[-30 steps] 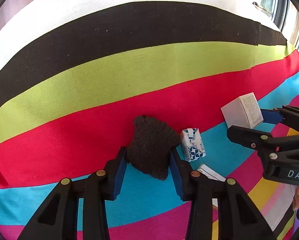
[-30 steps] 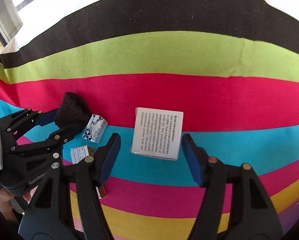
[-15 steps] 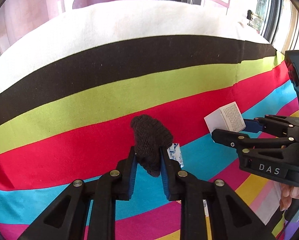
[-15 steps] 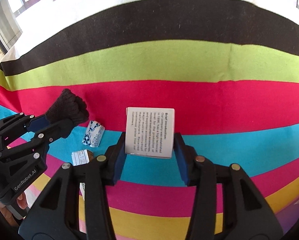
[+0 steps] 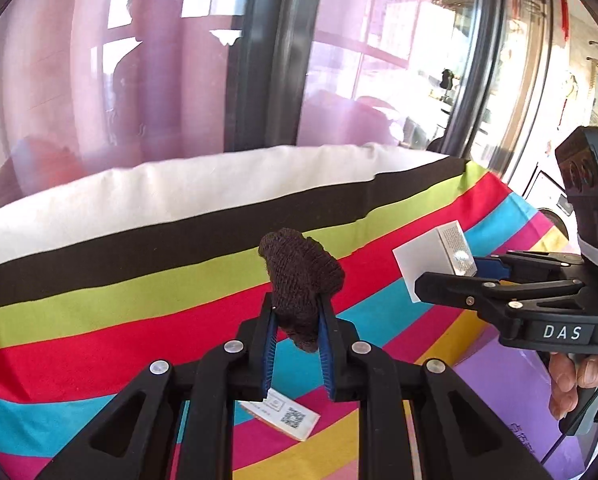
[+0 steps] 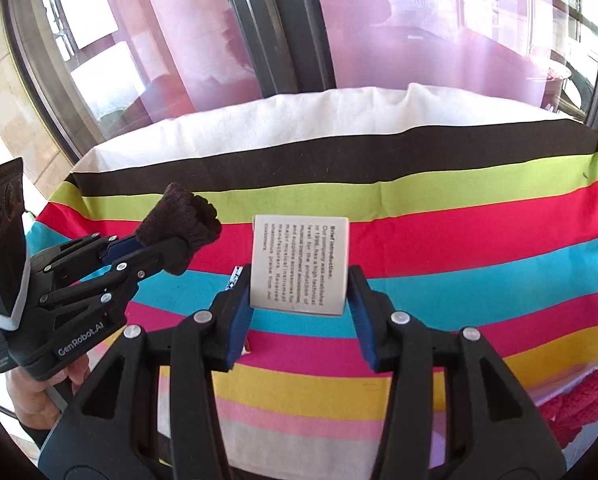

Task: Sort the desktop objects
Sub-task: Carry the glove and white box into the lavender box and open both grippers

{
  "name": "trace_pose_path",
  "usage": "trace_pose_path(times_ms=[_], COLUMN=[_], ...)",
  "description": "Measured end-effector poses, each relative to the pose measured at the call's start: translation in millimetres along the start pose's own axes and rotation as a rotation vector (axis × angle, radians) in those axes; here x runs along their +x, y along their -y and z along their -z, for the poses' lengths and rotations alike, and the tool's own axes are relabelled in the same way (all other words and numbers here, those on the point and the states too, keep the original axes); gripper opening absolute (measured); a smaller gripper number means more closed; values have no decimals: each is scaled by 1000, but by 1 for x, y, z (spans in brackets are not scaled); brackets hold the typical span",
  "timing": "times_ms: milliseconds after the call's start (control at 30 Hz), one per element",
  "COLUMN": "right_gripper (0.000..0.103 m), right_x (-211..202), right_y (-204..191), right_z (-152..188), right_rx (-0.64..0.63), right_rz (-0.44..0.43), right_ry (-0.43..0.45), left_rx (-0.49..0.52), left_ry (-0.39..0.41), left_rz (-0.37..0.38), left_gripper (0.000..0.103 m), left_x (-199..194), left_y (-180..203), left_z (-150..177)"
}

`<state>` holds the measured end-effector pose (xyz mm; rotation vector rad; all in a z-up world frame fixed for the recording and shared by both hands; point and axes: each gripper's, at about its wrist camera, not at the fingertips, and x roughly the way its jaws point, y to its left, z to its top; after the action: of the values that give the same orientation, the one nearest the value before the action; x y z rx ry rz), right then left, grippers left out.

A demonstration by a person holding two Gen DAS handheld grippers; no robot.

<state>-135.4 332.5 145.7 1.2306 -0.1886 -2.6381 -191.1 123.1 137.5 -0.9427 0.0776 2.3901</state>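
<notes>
My left gripper (image 5: pixel 297 322) is shut on a dark brown knitted piece (image 5: pixel 301 276) and holds it above the striped tablecloth (image 5: pixel 139 308). It also shows in the right wrist view (image 6: pixel 179 220), at the left. My right gripper (image 6: pixel 299 292) is shut on a white box with printed text (image 6: pixel 301 266), also lifted off the cloth. In the left wrist view the white box (image 5: pixel 435 258) sits at the right in the right gripper (image 5: pixel 465 276).
A small white packet with a QR code (image 5: pixel 287 414) lies on the cloth below the left gripper. A purple surface (image 5: pixel 515 396) lies at the right. A red knitted item (image 6: pixel 575 408) sits at the lower right. Windows stand behind the table's far edge.
Both grippers closed on their objects and lifted them off the cloth. The views tilted up, so the windows behind the table now show.
</notes>
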Motion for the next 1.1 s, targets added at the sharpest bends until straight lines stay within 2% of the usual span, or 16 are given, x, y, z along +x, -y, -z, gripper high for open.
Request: trace_pose_path(times_ms=[133,167,200,300,500,767,933,1100], right_gripper=[48,48,48,48,48,48,48,48], right_x=[-48,-56,-60,-73,-115,-144,-159,-161], right_y=[14,15,3,15,65,119,141,147], right_z=[17,22,23,41,80,131,152,157], right_rx=[31,38,42,60,183,352,427,443], right_rz=[-20,-23,-20,4,72,129,152,158], right_ry=[53,63,72,100,160,172,190,195], left_rx=[57,74,93,154,284,466,518,564], left_ry=[39,44,47,47,23,-39,-71,-102], left_rz=[100,123,150,216,343,440,480,520], left_gripper=[19,19,19,19,19,19,19,19], left_x=[-3,-1,-4,-11,-18,-15,-11,-6], left_y=[37,57,67,99,165,241,267,285], left_z=[-16,-24,-24,-20,-2,32,45,57])
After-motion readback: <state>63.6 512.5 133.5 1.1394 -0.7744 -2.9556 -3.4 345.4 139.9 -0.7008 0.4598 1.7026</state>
